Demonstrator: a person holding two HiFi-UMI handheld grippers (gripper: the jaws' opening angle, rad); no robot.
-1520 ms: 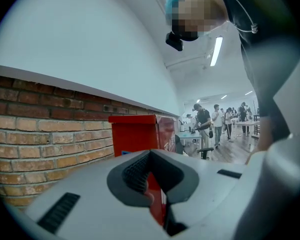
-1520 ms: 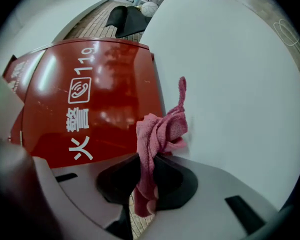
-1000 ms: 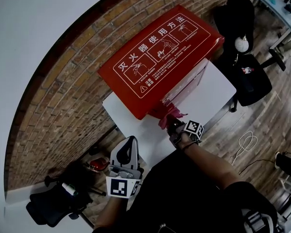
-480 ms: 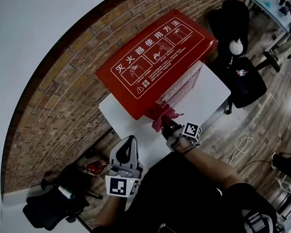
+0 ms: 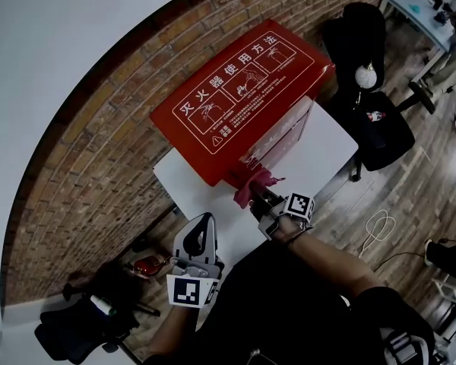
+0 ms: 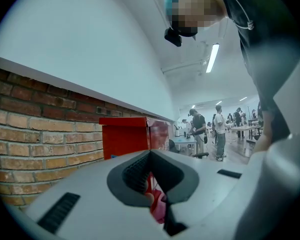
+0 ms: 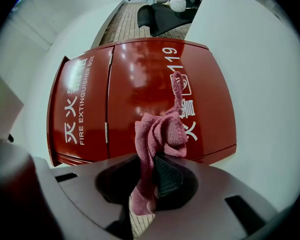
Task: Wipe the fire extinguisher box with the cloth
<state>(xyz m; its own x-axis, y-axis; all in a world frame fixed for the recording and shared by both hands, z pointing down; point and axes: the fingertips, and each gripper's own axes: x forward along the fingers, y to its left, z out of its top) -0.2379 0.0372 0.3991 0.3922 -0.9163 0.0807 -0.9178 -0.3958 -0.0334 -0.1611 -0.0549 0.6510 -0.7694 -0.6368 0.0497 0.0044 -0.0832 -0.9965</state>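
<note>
Brick wall (image 5: 99,150) behind. The desk (image 5: 330,147) carries the red box (image 5: 243,105) along its far edge, long axis parallel to the wall. The right gripper (image 5: 258,198), at the desk's near edge, is the nearer one. It is clamped on the pink cloth (image 5: 251,182), and the box front (image 7: 140,84) lies straight ahead of it. The cloth (image 7: 157,134) hangs at the front's lower left end. I can't tell whether it touches. The left gripper (image 5: 201,233) sits off the near-left corner, jaws together and empty. In the head view the lid hides most of the front.
</note>
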